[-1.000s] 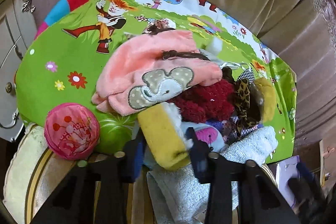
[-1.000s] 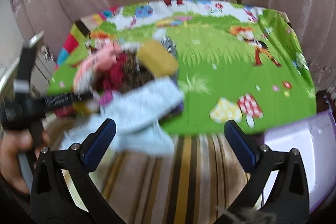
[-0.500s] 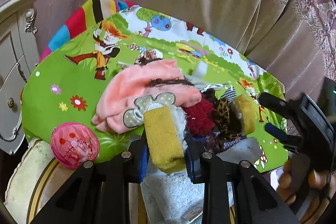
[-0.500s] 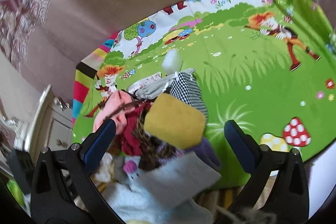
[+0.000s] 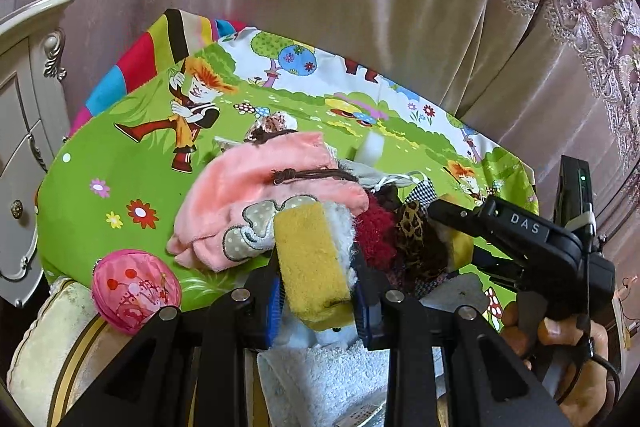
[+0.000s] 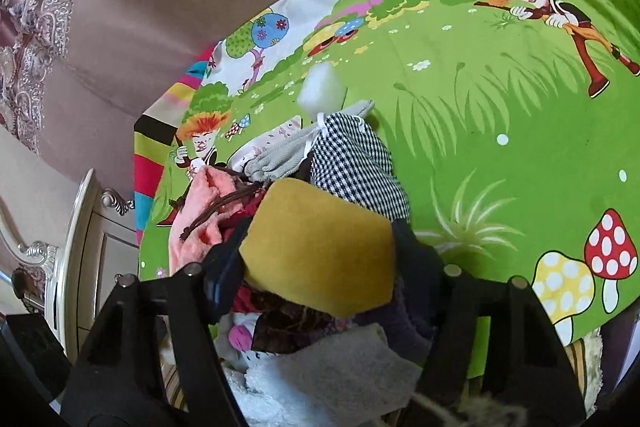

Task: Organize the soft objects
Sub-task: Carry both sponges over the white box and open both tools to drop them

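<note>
The left gripper is clamped on a yellow sponge with a white fleecy side, its blue pads pressed against the sponge's two long faces so that the block stands up between them, lifted clear of the pale terry towel that lies directly beneath the fingers. Just beyond that sponge sits the heap of soft things on the green cartoon-print cloth: a pink fleece garment with a spotted elephant patch ahead and to the left, dark red knitwear and a leopard-print piece ahead and to the right. A pink round pouch rests to the left of the gripper, at the near edge of the cloth. The right gripper comes in from the right of that heap (a hand grips its handle) and its jaws are closing around a second yellow sponge; the sponge fills the space between the fingers and both fingertips meet its ends. Past this sponge lie a black-and-white checked cloth, a grey drawstring bag and a white foam block, while open green cloth spreads away to the right of the gripper.
</note>
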